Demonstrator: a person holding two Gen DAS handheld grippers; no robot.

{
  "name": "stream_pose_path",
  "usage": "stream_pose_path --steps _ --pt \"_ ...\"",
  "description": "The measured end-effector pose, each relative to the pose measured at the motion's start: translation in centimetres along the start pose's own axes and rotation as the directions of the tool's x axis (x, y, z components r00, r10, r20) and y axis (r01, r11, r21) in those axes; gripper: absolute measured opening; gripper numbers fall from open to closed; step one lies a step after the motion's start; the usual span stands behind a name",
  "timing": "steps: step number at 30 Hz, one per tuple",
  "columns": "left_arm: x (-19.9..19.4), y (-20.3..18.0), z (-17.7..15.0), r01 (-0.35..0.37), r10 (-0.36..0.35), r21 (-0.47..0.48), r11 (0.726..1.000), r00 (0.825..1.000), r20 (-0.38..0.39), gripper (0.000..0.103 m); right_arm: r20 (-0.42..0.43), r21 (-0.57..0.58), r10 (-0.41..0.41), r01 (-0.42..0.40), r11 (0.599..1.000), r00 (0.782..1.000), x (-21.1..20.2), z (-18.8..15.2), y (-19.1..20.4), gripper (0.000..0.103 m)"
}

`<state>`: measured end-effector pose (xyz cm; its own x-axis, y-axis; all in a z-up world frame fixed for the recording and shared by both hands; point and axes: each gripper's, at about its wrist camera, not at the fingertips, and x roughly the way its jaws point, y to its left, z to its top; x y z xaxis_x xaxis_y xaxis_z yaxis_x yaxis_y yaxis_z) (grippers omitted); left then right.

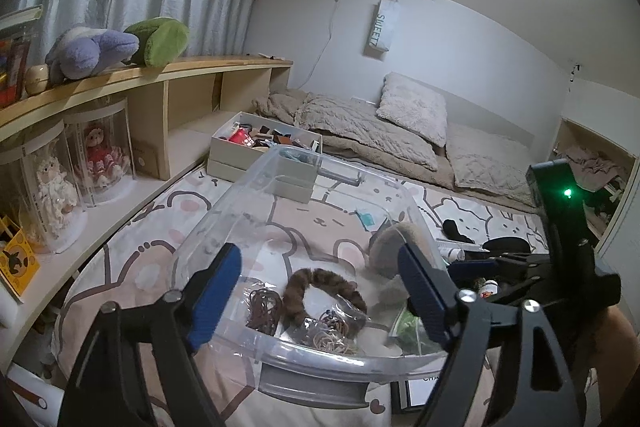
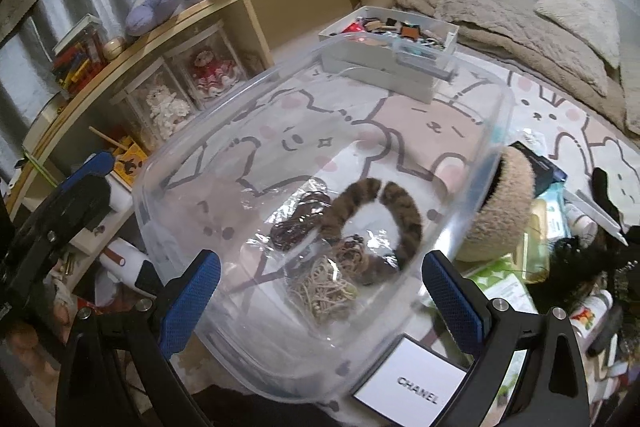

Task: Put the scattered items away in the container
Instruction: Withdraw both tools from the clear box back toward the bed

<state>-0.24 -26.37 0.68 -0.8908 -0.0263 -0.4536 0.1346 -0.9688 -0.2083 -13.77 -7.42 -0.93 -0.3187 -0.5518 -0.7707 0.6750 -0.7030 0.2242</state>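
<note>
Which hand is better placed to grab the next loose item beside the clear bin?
Probably the right: its open tongs hover by the clutter right of the bin, near the tan furry item. The left tongs face the bin's inside.

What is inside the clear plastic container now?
In the clear plastic container lie a brown furry headband, a dark hair-tie bundle and pale rubber bands, partly in clear bags. Anything beneath them is hidden.
</note>
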Motion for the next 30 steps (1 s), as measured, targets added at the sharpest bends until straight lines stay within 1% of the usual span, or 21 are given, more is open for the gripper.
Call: stream_pose_path --steps 1,6,12,18,23,26,30 --pt "0.0 0.0 -0.1 -0.003 0.003 -0.001 1.0 1.0 0.001 0.094 -0.001 -0.001 -0.008 0.008 1.0 1.0 -0.2 -0.1 -0.2 0.101" --pt "0.2 -0.6 -0.5 -0.014 0.014 0.004 1.0 1.0 -0.016 0.101 0.005 0.004 -0.04 0.04 0.999 0.999 -1.3 -0.5 -1.1 0.101" --pt "0.5 -1.7 -1.1 -0.011 0.012 0.022 1.0 0.999 -0.035 0.103 0.011 0.009 -0.058 0.058 0.998 0.998 -2.4 -1.2 -1.6 0.101" --pt "0.6 -2.9 -1.4 -0.003 0.005 0.037 0.999 0.999 -0.046 0.103 0.038 0.02 -0.052 0.051 0.998 0.998 -3.7 -1.7 -2.0 0.101" --pt "0.0 -3.8 -1.1 -0.011 0.012 0.044 0.999 0.999 -0.037 0.103 0.093 0.054 -0.039 0.034 0.998 0.995 -5.4 -2.4 -2.7 0.101" --pt "-0.5 -4.5 -0.9 -0.012 0.013 0.051 0.999 1.0 -0.027 0.103 0.132 0.056 -0.05 0.043 0.997 0.99 -6.7 -2.8 -3.0 0.103" --pt "-1.1 -5.3 -0.8 -0.015 0.016 0.063 0.998 1.0 -0.02 0.103 0.169 0.057 -0.057 0.048 0.997 0.984 -8.3 -3.4 -3.2 0.103"
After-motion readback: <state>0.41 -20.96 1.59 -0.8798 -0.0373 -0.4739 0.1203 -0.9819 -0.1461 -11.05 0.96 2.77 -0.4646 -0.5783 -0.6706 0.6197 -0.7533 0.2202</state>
